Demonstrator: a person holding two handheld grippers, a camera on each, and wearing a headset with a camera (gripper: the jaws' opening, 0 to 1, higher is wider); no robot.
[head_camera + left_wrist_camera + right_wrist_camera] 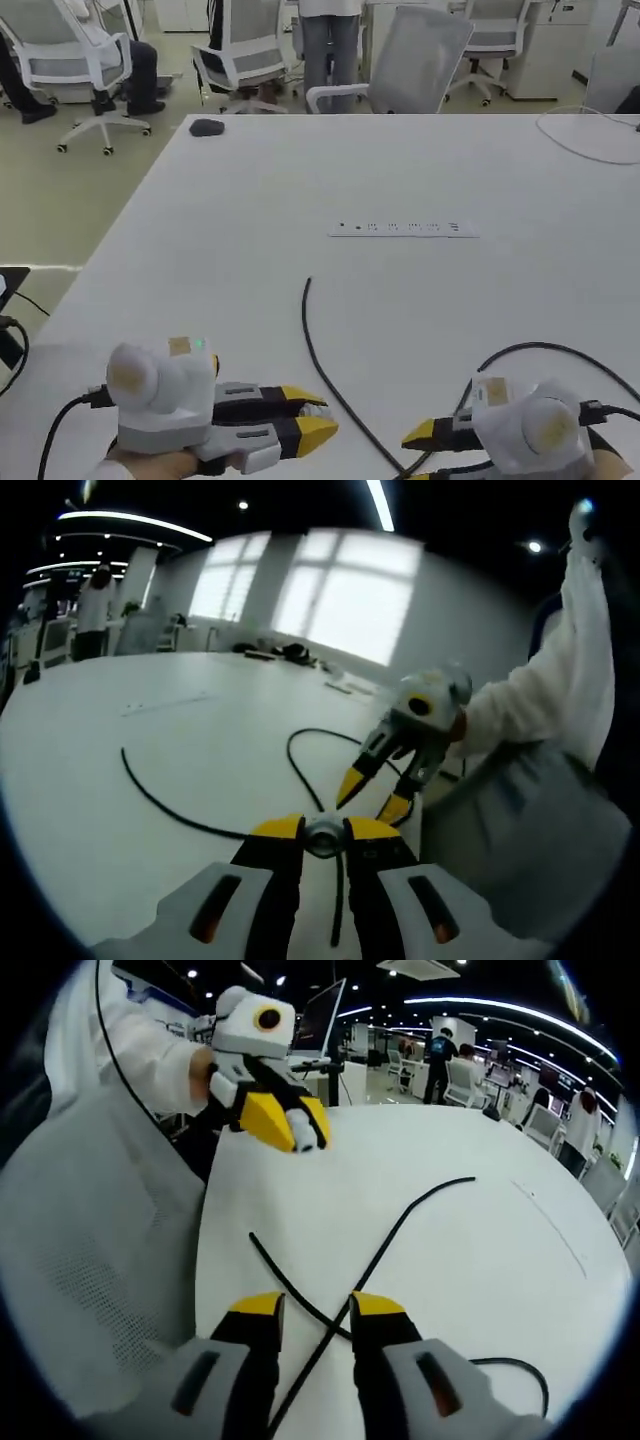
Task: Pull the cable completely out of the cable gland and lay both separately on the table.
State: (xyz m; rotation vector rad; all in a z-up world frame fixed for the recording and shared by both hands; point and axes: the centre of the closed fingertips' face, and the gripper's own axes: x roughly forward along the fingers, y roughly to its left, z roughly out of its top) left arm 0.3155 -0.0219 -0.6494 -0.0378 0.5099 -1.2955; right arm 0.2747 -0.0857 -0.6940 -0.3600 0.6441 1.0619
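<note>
The cable gland [323, 835] is seen at the bottom centre of the left gripper view as a small metal ring, pinched between the nearly closed jaw tips of the left gripper [322, 418]. The black cable [318, 360] appears to meet the gland there; whether it is threaded through cannot be told. In the head view its long axis runs from the frame's middle down toward the lower edge, between the two grippers, over the white table [420, 170]. The right gripper [316, 1312] is held partly open and grips nothing: in its own view a run of cable passes between its jaws, unclamped, and slants to the upper right. The right gripper is judged best placed to clamp the cable and draw it along that axis, away from the gland.
</note>
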